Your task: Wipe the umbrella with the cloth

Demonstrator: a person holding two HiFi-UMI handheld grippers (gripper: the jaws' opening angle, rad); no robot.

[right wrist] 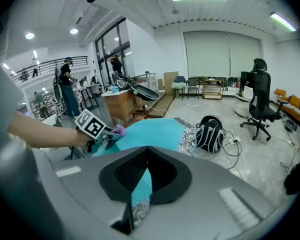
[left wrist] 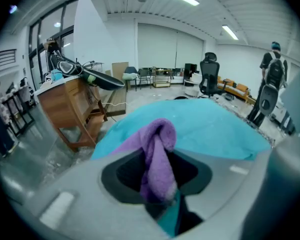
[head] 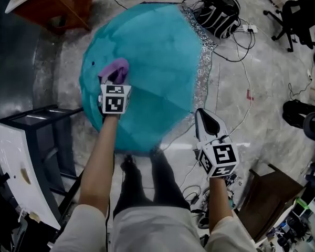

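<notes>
The left gripper (head: 114, 79) has its jaws clamped on a soft purple terry cloth (head: 115, 68), which bunches up between them and spills out past their tips in the left gripper view (left wrist: 160, 149). The wad is pressed onto the canopy of an open teal fabric umbrella (head: 152, 51) with a silver lace-patterned border. The umbrella lies dome-up on the grey marbled floor (head: 268, 72), directly under and ahead of this gripper. The right gripper (head: 205, 121) is at the umbrella's near edge, well to the right of the left one. Its jaws are closed on a fold of the teal rim, and the lace trim shows pinched between them in the right gripper view (right wrist: 140, 184). From there the canopy (right wrist: 155, 131) spreads forward and to the left, toward the left gripper (right wrist: 104, 134). Ahead and to the right of the right gripper a black-and-white striped backpack (head: 219, 13) sits just beyond the umbrella's lace edge. A brown wooden desk (left wrist: 72, 106) stands ahead and to the left of the left gripper, apart from the canopy.
</notes>
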